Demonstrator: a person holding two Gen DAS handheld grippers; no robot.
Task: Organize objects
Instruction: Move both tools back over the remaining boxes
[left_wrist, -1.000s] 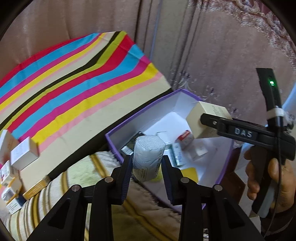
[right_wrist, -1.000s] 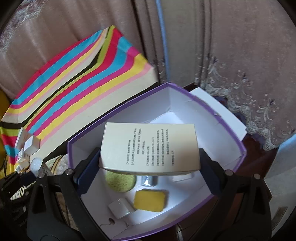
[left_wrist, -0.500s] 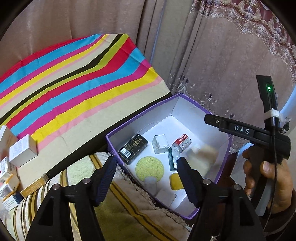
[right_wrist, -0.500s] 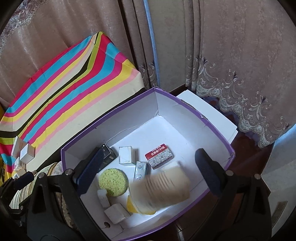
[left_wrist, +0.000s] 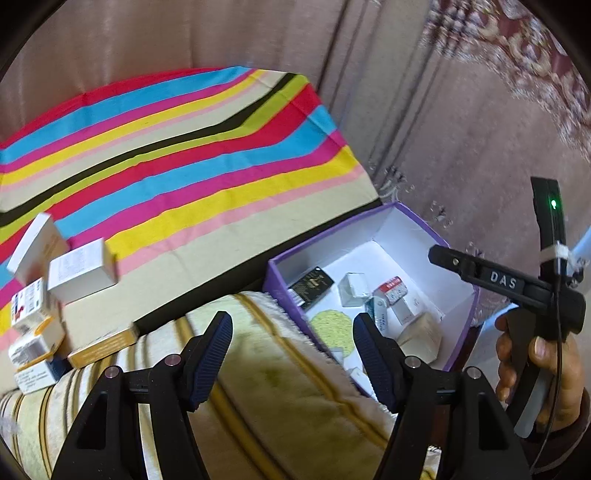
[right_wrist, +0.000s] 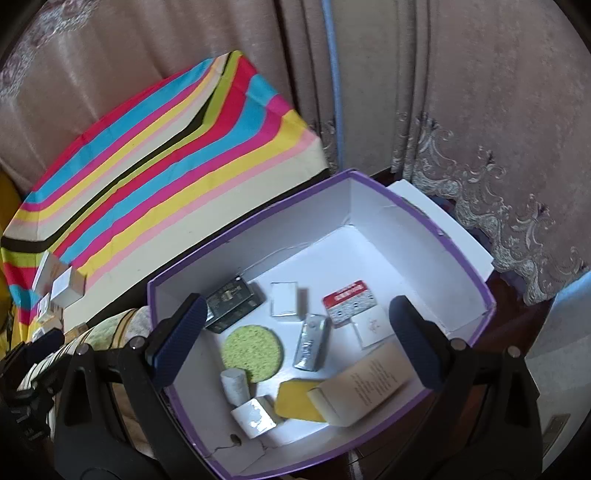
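Now both the left gripper (left_wrist: 291, 347) and right gripper (right_wrist: 299, 339) gape empty; remaining cartons (left_wrist: 79, 271) sit far left of the box (right_wrist: 369, 177). We judge them light, crushable: grip flat sides.

Colours in and around the purple-rimmed white cardboard box (right_wrist: 424, 206)

Inside the box lie a round lime-green sponge (right_wrist: 253, 349), a yellow rectangular sponge (right_wrist: 295, 400), a black gold-printed carton (right_wrist: 232, 301), a red-and-white packet (right_wrist: 349, 301), and a beige printed carton (right_wrist: 369, 384). Beside the box, a cloth (left_wrist: 177, 155) striped red, blue, pink, yellow, black and cream.
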